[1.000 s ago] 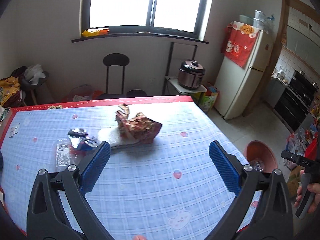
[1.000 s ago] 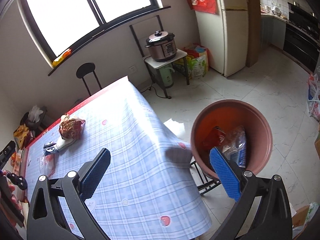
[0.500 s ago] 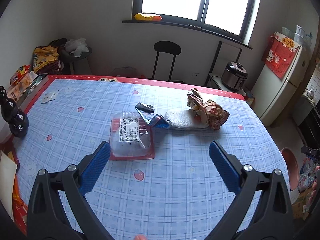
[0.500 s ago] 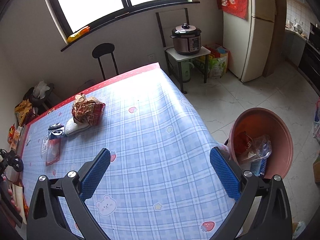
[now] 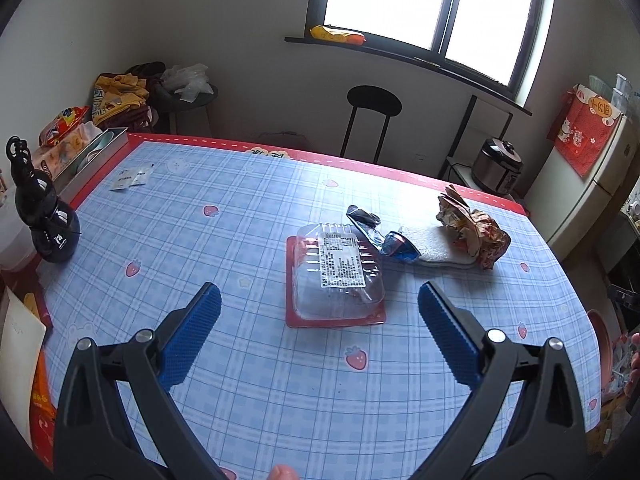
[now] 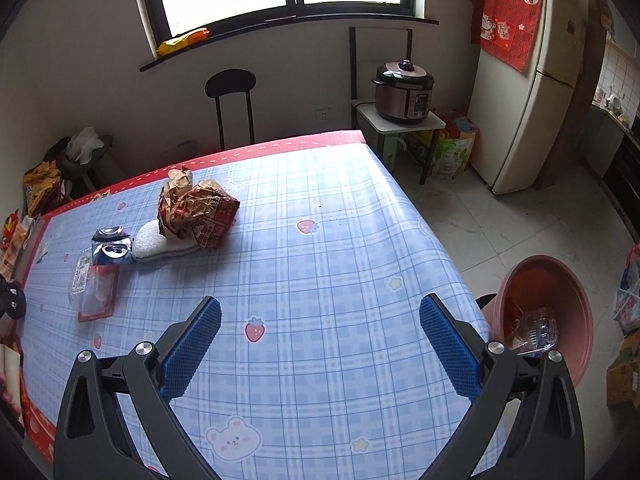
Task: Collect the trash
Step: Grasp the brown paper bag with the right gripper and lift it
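Observation:
A clear plastic clamshell on a red card lies mid-table, just ahead of my open left gripper. Behind it rest a crushed blue can, a white sponge-like pad and a crumpled brown-red paper bag. My right gripper hangs open and empty over the table's right part. The terracotta tub beside the table's right edge holds plastic trash.
The blue checked tablecloth has a red border. A black bottle-shaped object and a metal tin stand at the left edge. A black stool, rice cooker and fridge stand behind.
The left view swung left across the table until the clamshell sat ahead of the fingers. The right view turned from the tub back over the table. Both grippers stayed open.

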### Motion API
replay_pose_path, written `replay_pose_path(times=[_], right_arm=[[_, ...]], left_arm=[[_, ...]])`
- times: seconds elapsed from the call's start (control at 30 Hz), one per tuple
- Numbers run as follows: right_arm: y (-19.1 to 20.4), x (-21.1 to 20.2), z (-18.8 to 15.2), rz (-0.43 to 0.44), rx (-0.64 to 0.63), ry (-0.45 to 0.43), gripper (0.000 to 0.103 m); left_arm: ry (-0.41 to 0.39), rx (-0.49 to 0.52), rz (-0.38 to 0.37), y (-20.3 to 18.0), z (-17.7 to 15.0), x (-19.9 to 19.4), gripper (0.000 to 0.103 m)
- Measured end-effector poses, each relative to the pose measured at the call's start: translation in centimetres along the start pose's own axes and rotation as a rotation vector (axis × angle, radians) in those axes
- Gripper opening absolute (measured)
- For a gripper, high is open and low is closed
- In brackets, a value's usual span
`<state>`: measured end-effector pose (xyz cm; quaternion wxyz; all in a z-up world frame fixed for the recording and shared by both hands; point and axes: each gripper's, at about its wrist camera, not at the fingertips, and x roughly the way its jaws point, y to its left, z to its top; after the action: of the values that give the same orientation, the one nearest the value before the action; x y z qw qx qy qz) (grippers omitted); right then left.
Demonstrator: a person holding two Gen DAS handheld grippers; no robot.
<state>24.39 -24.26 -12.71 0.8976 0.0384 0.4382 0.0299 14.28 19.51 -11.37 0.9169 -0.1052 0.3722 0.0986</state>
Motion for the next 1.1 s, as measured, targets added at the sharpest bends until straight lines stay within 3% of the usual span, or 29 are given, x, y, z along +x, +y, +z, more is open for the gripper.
replay_pose_path(times=[0.23, 0.4, 0.7, 0.83, 0.93, 1.1], right_arm=[[4.3, 2.9, 1.8, 0.072, -0.091, 0.001, 0.097], [8.4, 5.5, 3.2, 0.099, -0.213, -0.016, 0.097], [15.9, 13.3, 6.1, 0.174, -0.341, 0.018, 0.097], [19.6, 16.5, 7.2, 0.132, -0.427, 0.033, 0.097], [21.5, 18.7, 7.6, 0.051, -0.484, 0.044, 0.097], [21.8, 21.6, 7.7, -0.042, -0.49, 0.091, 0.097]], left_arm=[[0.005, 0.004, -0.016, 2.4, 0.9, 1.4, 0.097], [0.017, -0.047, -0.04, 4.2, 1.2, 2.4, 0.097], [0.028, -0.067, -0.04, 5.9, 1.2, 3.4, 0.097], [0.038, -0.077, -0.033, 6.4, 1.1, 3.7, 0.097], [0.045, -0.08, -0.027, 6.7, 0.8, 3.7, 0.097], [0.053, -0.086, -0.02, 7.3, 0.2, 3.7, 0.097]])
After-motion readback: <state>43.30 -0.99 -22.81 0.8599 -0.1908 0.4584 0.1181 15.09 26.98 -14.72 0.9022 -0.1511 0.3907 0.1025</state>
